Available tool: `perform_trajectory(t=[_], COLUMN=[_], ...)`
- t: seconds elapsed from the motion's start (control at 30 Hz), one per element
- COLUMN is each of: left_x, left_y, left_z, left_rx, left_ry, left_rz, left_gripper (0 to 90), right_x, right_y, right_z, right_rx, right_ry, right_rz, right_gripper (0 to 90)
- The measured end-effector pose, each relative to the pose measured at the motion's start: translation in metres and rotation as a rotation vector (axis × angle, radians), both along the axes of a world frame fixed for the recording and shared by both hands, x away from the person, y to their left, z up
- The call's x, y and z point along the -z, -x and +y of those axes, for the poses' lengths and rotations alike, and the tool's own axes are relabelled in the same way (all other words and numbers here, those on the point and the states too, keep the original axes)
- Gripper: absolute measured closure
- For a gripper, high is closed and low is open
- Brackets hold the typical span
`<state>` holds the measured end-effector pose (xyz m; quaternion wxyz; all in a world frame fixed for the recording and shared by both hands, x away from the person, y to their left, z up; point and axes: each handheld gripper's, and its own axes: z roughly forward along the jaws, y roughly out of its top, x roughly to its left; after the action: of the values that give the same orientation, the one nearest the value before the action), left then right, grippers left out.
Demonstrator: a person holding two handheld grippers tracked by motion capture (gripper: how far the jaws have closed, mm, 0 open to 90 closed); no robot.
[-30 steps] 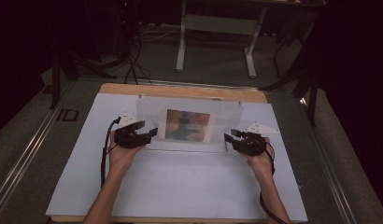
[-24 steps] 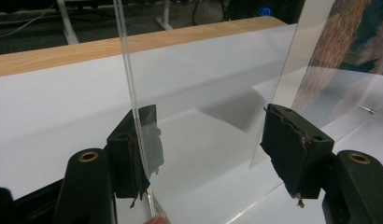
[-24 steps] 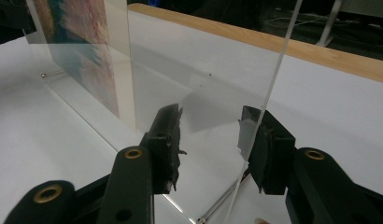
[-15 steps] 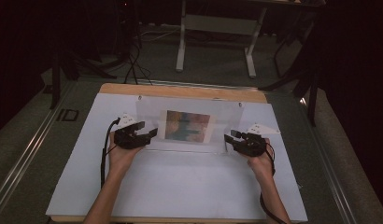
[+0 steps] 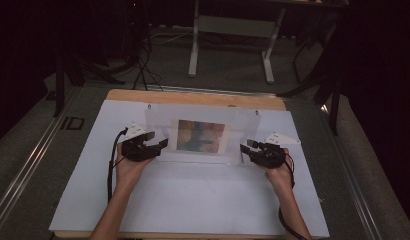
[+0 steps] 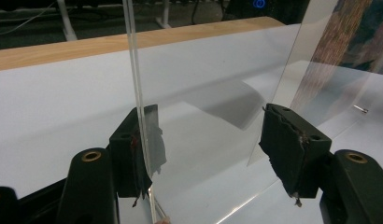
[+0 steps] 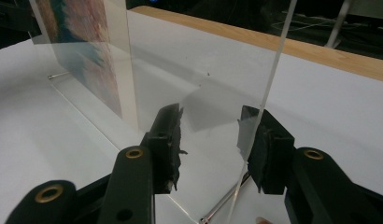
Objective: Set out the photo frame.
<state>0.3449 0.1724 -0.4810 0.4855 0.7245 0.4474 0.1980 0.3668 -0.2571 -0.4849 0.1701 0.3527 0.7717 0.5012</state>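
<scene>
The high view showed two forearms entering from the bottom edge over the white table sheet [image 5: 193, 200]; the left gripper [image 5: 160, 146] and the right gripper [image 5: 245, 146] faced each other at either end of a clear acrylic photo frame [image 5: 203, 132]; that frame stood upright near the far middle of the sheet, with a colourful picture [image 5: 200, 136] inside it; beyond lay the table's wooden edge [image 5: 193, 97], then a dark floor with a metal stand [image 5: 230, 30]. In the left gripper view the jaws were spread wide around the frame's end; the left-hand pad [image 6: 133, 149] lay against the clear edge [image 6: 136, 84], while the other pad [image 6: 292, 149] stood apart from the pane. In the right gripper view the jaws were likewise spread; the right-hand pad [image 7: 264, 144] met the frame's clear edge [image 7: 269, 84] and the opposite pad [image 7: 166, 144] stood clear of it; neither pair was pinching the frame.
</scene>
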Motion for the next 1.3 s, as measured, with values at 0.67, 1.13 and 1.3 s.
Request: perform_trajectory(t=[0.67,1.13,1.3], left_x=[0.003,0.002,0.0], left_y=[0.0,0.002,0.004], left_z=[0.004,0.013,0.019], left_rx=[0.012,0.013,0.008], left_ry=[0.022,0.042,0.055], left_rz=[-0.016,-0.018,-0.021], left_gripper=[38.1,40.3,41.6], right_x=[0.0,-0.002,-0.004], right_y=[0.0,0.003,0.004], right_z=[0.003,-0.002,-0.004], right_rx=[0.006,0.003,0.006], right_ry=[0.006,0.019,0.038], right_rz=[-0.006,0.0,-0.005], right_gripper=[51.9,48.7,48.2])
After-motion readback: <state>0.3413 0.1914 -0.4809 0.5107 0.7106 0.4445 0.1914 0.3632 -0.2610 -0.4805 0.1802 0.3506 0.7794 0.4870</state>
